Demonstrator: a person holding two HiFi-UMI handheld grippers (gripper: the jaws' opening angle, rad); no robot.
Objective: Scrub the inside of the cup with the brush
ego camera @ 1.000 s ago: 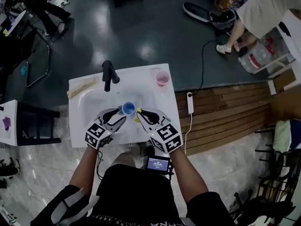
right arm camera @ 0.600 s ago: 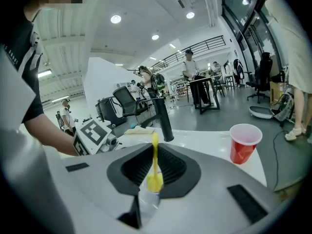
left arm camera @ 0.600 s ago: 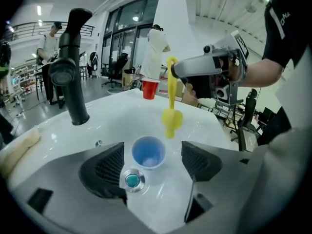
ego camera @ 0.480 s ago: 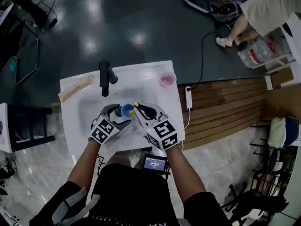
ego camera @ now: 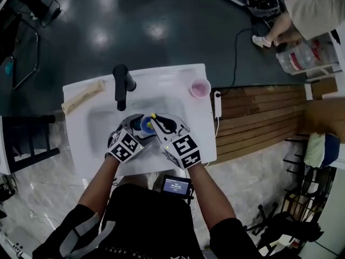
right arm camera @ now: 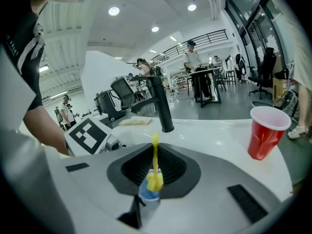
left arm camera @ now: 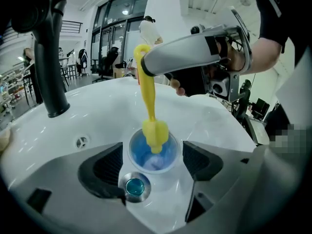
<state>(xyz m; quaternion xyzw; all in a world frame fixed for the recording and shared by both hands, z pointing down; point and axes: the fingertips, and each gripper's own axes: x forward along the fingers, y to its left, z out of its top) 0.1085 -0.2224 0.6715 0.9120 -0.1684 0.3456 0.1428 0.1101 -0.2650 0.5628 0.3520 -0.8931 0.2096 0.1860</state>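
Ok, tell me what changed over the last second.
The left gripper has just been opening its jaws and let go of the blue cup, which now stands in the sink between them, pads clear. Both grippers came down into the basin, and the right gripper lowered the yellow brush head into the cup. Unchanged: the right grip on the brush, the tap, the red cup.

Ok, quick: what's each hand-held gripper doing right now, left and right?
Left hand-held gripper: open, jaws have just been opening, blue cup between them, ungripped.
Right hand-held gripper: shut on the yellow brush, head in the cup.
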